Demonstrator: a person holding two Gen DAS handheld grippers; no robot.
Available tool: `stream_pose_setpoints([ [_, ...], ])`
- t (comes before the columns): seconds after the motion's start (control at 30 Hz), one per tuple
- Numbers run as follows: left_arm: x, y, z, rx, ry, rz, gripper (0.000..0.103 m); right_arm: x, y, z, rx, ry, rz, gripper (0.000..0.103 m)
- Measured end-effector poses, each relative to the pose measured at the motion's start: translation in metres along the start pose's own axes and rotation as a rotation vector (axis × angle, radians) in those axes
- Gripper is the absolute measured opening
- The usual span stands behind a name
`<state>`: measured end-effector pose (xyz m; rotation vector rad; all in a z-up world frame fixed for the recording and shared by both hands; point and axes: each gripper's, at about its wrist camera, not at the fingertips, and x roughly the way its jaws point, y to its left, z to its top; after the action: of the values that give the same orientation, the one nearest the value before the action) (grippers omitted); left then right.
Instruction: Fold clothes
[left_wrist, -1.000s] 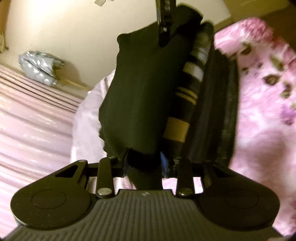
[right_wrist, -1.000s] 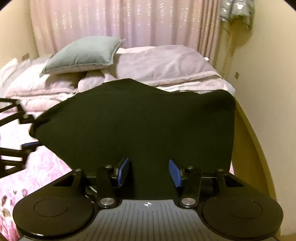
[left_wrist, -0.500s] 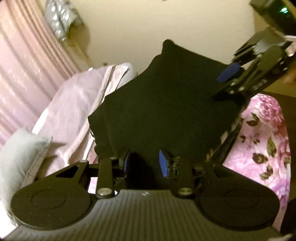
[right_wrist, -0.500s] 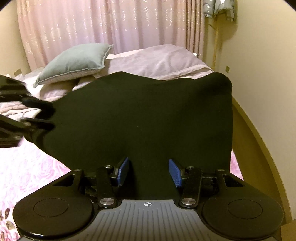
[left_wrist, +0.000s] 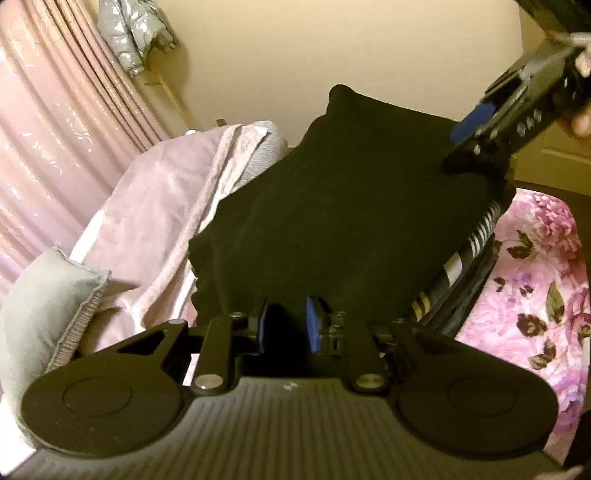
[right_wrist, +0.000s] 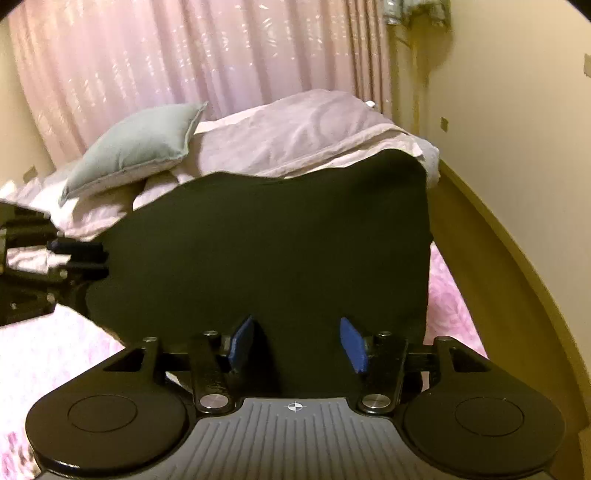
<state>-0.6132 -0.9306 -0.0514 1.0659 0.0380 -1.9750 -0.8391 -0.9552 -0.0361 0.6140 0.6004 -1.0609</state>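
1. Left tongs (left_wrist: 284, 325) sit at the near edge of the black garment (left_wrist: 343, 221); their blue pads stand a little apart with dark cloth bunched between them, so they seem to grip it, though the contact itself is too dark to confirm.
2. Right tongs (right_wrist: 297, 345) have their blue pads wide apart, with the garment (right_wrist: 266, 254) lying between and past them; whether they pinch any cloth I cannot tell.
3. In the left wrist view the right tongs (left_wrist: 476, 133) meet the far right corner of the garment, one blue pad showing above the cloth.
4. The garment hangs spread between the two tongs above the bed, with a striped part (left_wrist: 458, 258) showing under its right edge.
5. Left of the garment a grey cushion (left_wrist: 44, 310) rests on a pale pink duvet (left_wrist: 155, 206); a pink curtain (left_wrist: 48, 122) hangs behind them.
6. Right of the garment lies the pink floral bedspread (left_wrist: 528, 288).
7. Behind the garment a cream wall (left_wrist: 332, 48) rises, with a silvery jacket (left_wrist: 129, 33) hanging beside the curtain.
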Motion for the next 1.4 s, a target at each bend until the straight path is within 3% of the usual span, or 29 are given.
stream_pose_setpoints([
  [0.07, -0.002, 0.003, 0.002, -0.017, -0.001, 0.015, 0.018, -0.009, -0.001, 0.003, 0.024, -0.038, 0.002, 0.065],
  [0.1, -0.004, 0.006, 0.003, -0.036, -0.006, 0.020, 0.021, -0.015, -0.002, 0.002, 0.032, -0.060, 0.000, 0.075],
  [0.2, -0.012, 0.013, 0.006, -0.086, -0.027, 0.034, 0.033, -0.027, -0.002, -0.002, 0.049, -0.097, -0.005, 0.076],
  [0.37, -0.030, 0.016, 0.008, -0.194, -0.057, 0.020, 0.037, -0.040, 0.002, -0.016, 0.061, -0.105, -0.027, 0.076],
  [0.47, -0.047, 0.013, 0.005, -0.256, -0.082, 0.018, 0.045, -0.052, 0.007, -0.028, 0.069, -0.114, -0.034, 0.077],
  [0.6, -0.067, 0.001, -0.017, -0.353, -0.064, 0.012, 0.067, -0.059, 0.019, -0.054, 0.059, -0.061, -0.057, 0.077],
  [0.7, -0.077, -0.013, -0.038, -0.410, -0.023, -0.007, 0.077, -0.064, 0.033, -0.079, 0.059, -0.014, -0.098, 0.081],
  [0.73, -0.080, -0.018, -0.045, -0.427, -0.007, -0.015, 0.079, -0.068, 0.039, -0.086, 0.077, -0.009, -0.113, 0.097],
  [0.77, -0.082, -0.023, -0.053, -0.444, 0.008, -0.024, 0.080, -0.074, 0.045, -0.093, 0.098, -0.017, -0.126, 0.103],
  [0.93, -0.110, -0.033, -0.093, -0.585, 0.062, -0.069, 0.088, -0.102, 0.084, -0.125, 0.169, -0.043, -0.205, 0.103],
  [1.03, -0.138, -0.034, -0.113, -0.651, 0.032, -0.078, 0.088, -0.120, 0.116, -0.136, 0.194, -0.065, -0.251, 0.103],
  [1.23, -0.198, -0.050, -0.142, -0.592, -0.092, -0.109, 0.088, -0.157, 0.175, -0.171, 0.238, -0.103, -0.331, 0.103],
  [1.4, -0.231, -0.061, -0.154, -0.544, -0.076, -0.088, 0.088, -0.174, 0.209, -0.196, 0.280, -0.068, -0.355, 0.103],
])
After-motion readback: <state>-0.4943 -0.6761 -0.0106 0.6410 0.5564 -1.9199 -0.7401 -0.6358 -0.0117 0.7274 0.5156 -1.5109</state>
